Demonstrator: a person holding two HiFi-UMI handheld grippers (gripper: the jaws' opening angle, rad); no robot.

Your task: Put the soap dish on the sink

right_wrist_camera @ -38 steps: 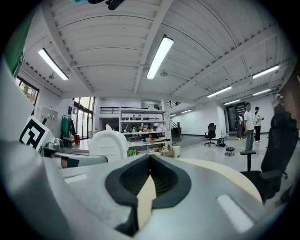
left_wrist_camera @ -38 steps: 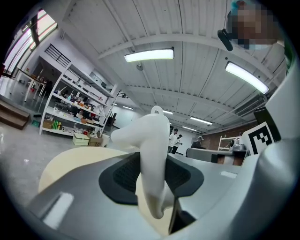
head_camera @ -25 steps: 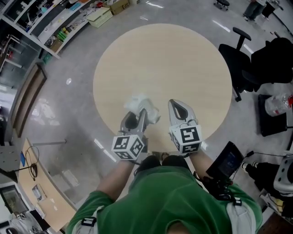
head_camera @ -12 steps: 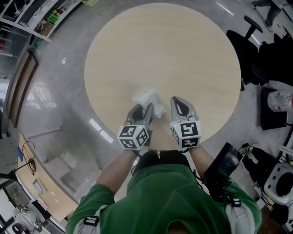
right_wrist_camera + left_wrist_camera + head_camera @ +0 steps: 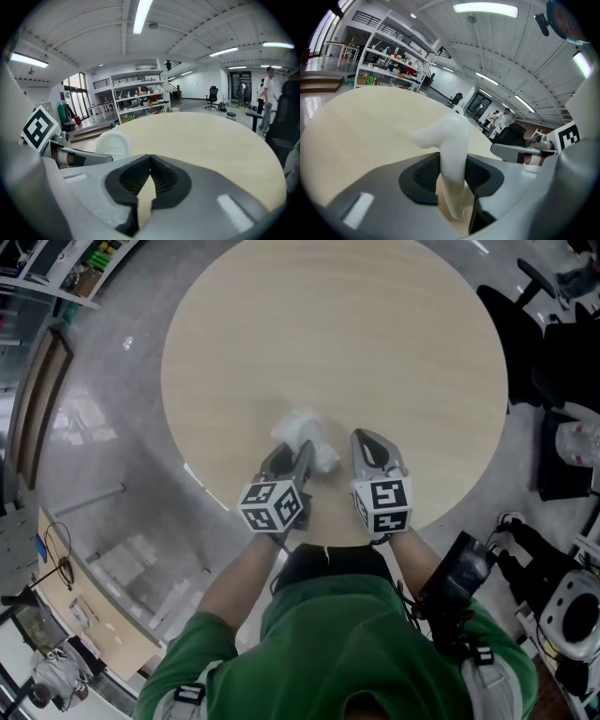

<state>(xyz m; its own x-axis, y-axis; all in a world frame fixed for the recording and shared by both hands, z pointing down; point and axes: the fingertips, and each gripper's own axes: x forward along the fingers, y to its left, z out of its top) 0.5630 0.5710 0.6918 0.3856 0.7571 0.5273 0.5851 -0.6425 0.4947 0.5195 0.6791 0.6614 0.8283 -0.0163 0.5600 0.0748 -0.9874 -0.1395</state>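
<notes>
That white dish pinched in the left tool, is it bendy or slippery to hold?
Probably stiff: the soap dish stands up from the jaws of the left gripper without sagging. Its glossy, rounded surface may be slippery, and pinched at one end it might pivot. It looks light, perhaps plastic.

I record the table (image 5: 375,352) as pale beige with a faint straight wood grain, uniform out to its rim. The soap dish (image 5: 451,150) is plain glossy white. The left gripper (image 5: 296,450) and right gripper (image 5: 371,439) have matte grey bodies with black ribbed pads (image 5: 419,176). Each marker cube (image 5: 273,506) is white with black square patterns. The person's shirt (image 5: 347,643) is green. The floor (image 5: 112,456) is polished grey.
</notes>
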